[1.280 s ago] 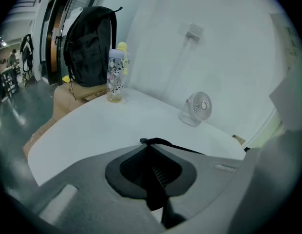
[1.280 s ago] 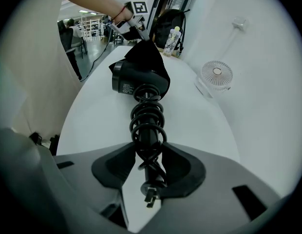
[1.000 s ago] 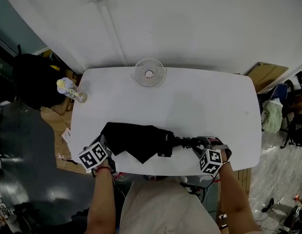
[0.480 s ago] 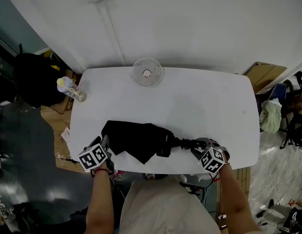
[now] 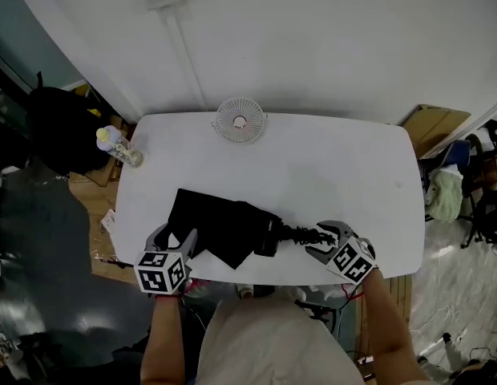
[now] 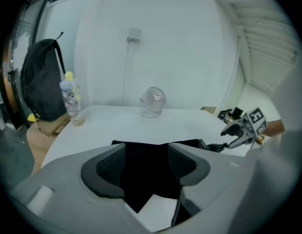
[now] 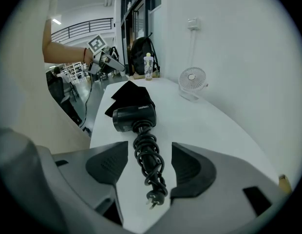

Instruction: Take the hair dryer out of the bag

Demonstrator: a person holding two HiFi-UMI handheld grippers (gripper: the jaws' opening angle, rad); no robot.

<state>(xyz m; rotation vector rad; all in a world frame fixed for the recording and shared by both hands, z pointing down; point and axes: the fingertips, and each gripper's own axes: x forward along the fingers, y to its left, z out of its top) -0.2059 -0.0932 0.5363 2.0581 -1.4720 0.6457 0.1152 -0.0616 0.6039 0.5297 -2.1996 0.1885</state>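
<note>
Blk dryer point(image 5: 269, 235) against flat blk bag point(image 5: 207, 221)

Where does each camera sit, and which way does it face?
Head view: on the person's head, facing down at the table; shows both forearms, left tool, right tool.
Left gripper view: on the left tool, facing the wall; its jaws, just opening, flank the bag without pressing.
Right gripper view: on the right tool, facing the hair dryer; its jaws, just opening, flank the cord.
Shared: all show bag and fan.
</note>
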